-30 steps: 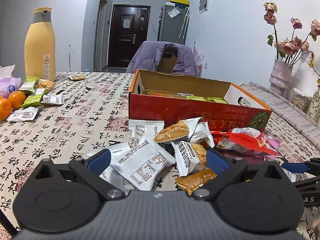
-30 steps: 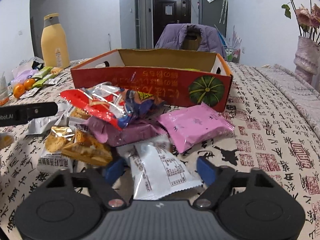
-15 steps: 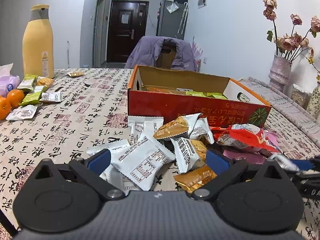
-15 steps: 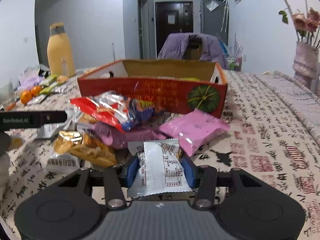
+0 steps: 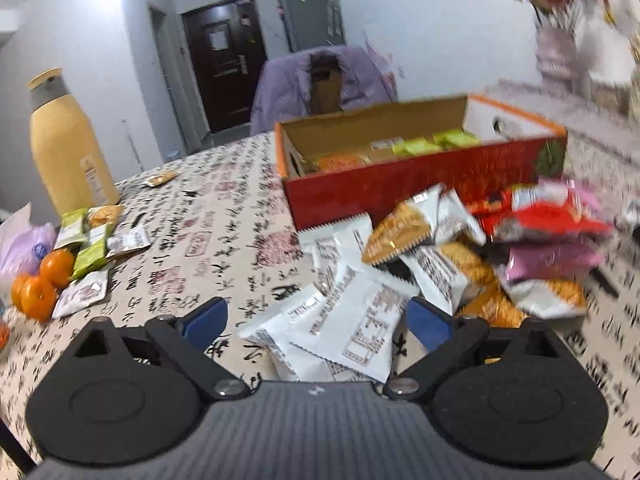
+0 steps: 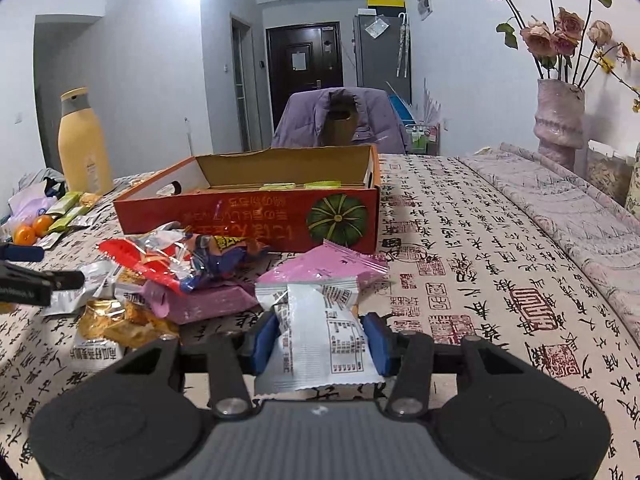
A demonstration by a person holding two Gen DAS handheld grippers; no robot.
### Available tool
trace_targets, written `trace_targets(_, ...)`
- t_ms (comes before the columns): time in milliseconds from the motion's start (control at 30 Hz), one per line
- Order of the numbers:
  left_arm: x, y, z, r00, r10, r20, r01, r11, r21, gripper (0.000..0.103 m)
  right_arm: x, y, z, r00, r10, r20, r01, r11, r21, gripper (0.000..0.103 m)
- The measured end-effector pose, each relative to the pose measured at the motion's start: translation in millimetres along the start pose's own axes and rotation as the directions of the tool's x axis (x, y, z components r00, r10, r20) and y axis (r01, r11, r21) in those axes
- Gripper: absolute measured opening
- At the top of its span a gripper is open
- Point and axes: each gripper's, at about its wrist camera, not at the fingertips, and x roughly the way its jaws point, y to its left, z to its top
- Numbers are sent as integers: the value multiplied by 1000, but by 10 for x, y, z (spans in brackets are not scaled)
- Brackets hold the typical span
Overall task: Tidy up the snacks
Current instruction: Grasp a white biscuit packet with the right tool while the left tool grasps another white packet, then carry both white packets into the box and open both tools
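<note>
A heap of snack packets (image 5: 460, 256) lies in front of a red open cardboard box (image 5: 416, 184) that holds green and orange packets. My left gripper (image 5: 316, 320) is open, its blue fingers on either side of white packets (image 5: 352, 320) on the tablecloth. My right gripper (image 6: 320, 338) is shut on a white snack packet (image 6: 320, 336) and holds it above the table, near a pink packet (image 6: 328, 268). The box also shows in the right wrist view (image 6: 256, 212), behind the heap (image 6: 168, 276).
A yellow bottle (image 5: 68, 148), oranges (image 5: 40, 284) and several small packets (image 5: 96, 236) sit at the table's left. A vase of dried roses (image 6: 560, 116) stands at the far right. A chair with a purple jacket (image 6: 340, 120) is behind the box.
My right gripper closed on the white packet and lifted it off the table. My left gripper tilted and rose a little, staying open over the white packets.
</note>
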Motion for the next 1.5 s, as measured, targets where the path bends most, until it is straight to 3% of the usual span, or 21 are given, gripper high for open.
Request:
trace_targets(167,136,-97,-16,999,-26,-37,28,999,41,78,-1,-8,-16,1000,3,-1,-3,1000,9,47)
trace_targets(467,170,-122,-40,997,-69,-42,72,996,60,57,9,-32,-17,1000,7,-3,-7,1000,18,47)
trace_targets(1000,-247,39,89,995,-28,92,33,998,-52,56,-27,-12,74,1000,15,24,-16,1000,20,47)
trace_targets(1500,-277,59,648,972,-40,232,80,983,-167,56,155,102,692,990,21,137,-20,1000,-7,47)
